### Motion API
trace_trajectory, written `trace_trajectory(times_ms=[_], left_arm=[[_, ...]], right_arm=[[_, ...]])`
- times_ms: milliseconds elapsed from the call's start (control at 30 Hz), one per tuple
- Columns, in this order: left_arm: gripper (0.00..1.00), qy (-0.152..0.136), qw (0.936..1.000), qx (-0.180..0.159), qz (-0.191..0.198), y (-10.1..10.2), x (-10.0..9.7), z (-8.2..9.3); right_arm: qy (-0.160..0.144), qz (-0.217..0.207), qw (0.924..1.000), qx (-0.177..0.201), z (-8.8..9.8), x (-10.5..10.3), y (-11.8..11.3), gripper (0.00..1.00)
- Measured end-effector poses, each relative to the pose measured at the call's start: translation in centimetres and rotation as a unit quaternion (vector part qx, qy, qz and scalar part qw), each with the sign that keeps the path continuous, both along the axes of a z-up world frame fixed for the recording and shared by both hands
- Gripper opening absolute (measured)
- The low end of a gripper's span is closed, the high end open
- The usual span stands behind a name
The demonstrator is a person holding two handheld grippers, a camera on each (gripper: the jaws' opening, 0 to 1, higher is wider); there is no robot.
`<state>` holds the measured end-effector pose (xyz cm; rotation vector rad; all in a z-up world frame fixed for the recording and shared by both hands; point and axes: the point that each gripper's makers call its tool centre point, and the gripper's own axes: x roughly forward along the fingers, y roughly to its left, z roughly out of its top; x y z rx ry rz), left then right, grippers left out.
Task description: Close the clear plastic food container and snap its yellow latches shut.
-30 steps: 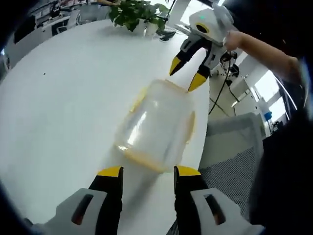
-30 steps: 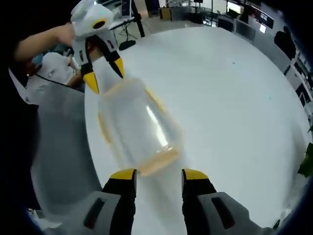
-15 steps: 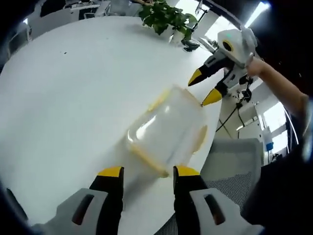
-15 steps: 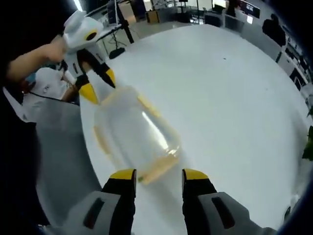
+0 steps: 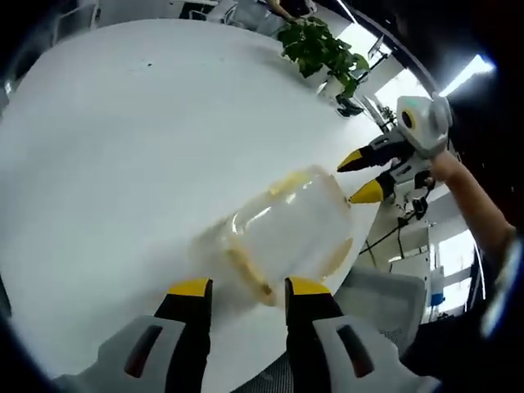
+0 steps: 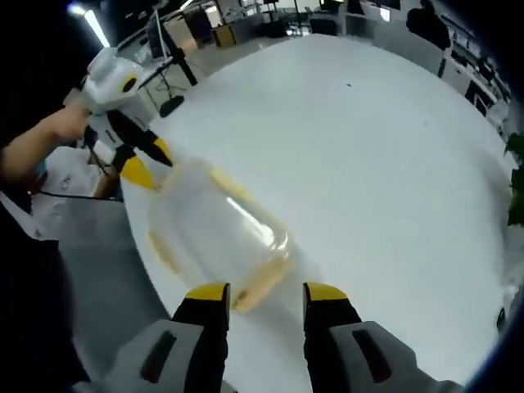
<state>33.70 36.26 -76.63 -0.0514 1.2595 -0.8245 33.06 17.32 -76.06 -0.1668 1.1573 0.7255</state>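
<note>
In the left gripper view, the clear plastic food container (image 5: 291, 233) lies on the white round table (image 5: 106, 164), a little below and right of the middle of the frame, close to the table edge. Its lid is on, and yellow latches show along its sides: one latch (image 5: 250, 277) at the near end, just above the jaws, and another at the right side, lower right of the box. The left gripper (image 5: 243, 288) rises from the bottom of this frame with its yellow-tipped jaws apart, and nothing is between them; the tips stand just beside the near end of the container, but I cannot tell if they touch it. The right gripper (image 5: 360, 176) comes in from the right of the frame, held by a hand, with its two yellow tips a little apart and very near the far corner of the container (contact is not clear). A green plant (image 5: 323, 53) stands at the top of the frame, and a grey mesh chair (image 5: 385, 299) is at the lower right beyond the table edge. In the right gripper view, the container (image 6: 214, 237) is left of the middle, its near yellow latch (image 6: 260, 282) just above the own jaws, which are spread and hold nothing. The left gripper (image 6: 141, 160) appears at the upper left, at the far end of the box.
</note>
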Motion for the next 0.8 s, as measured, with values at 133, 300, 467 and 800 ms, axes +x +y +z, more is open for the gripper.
trace_trajectory(times_ms=[133,300,467,800], left_arm=[[0.34,0.005,0.9999,0.001,0.012,-0.25,-0.46,-0.39],[0.34,0.007,0.9993,-0.006,0.035,-0.37,-0.15,-0.53],[0.34,0.007,0.9988,-0.006,0.047,-0.31,-0.17,-0.49],[0.33,0.006,0.9976,-0.008,0.068,-0.08,-0.02,-0.78]], right_arm=[[-0.003,-0.012,0.9999,0.007,-0.23,-0.14,0.48,0.34],[-0.001,-0.033,0.9993,0.020,-0.39,-0.30,0.69,0.33],[0.003,-0.042,0.9989,0.018,-0.65,-0.33,0.23,0.31],[0.006,-0.054,0.9983,0.023,-0.52,-0.25,0.36,0.32]])
